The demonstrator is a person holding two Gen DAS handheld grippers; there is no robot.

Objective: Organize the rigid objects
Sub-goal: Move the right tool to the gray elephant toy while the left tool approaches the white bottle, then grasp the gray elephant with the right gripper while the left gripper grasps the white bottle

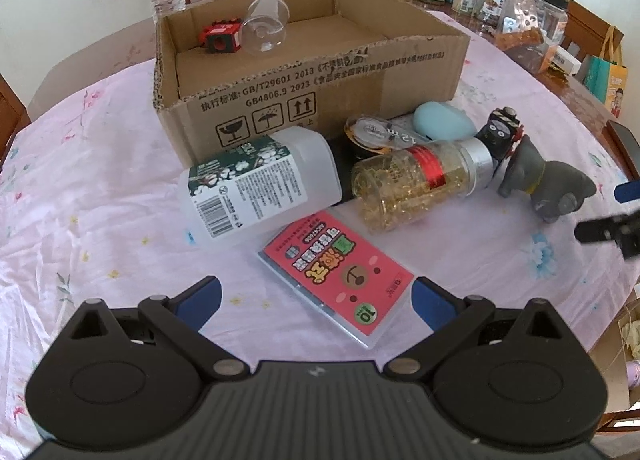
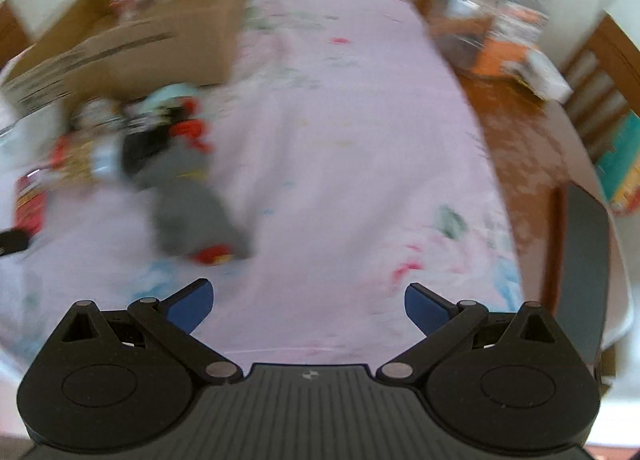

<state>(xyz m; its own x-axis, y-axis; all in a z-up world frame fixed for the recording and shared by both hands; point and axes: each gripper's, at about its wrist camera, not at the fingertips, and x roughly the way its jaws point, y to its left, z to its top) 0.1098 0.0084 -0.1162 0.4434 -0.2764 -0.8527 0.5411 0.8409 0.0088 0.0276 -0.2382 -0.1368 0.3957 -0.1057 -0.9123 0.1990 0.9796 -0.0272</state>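
Blue-tipped left claw [image 1: 316, 300] hangs spread wide above a red card pack [image 1: 336, 280] low in the frame. Beyond lie a white bottle [image 1: 260, 180], gold jar [image 1: 416, 184] and grey toy [image 1: 548, 184]; the box [image 1: 304, 100] sits above. Right claw [image 2: 308, 300] gapes over blurred pink surface [image 2: 340, 180].

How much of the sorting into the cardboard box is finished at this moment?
Early stage. The brown cardboard box already holds a red block toy and a clear glass bulb. Nothing is in hand: the left gripper and right gripper are open and empty. The white plastic bottle, gold capsule jar, red card pack and grey figurine remain outside.
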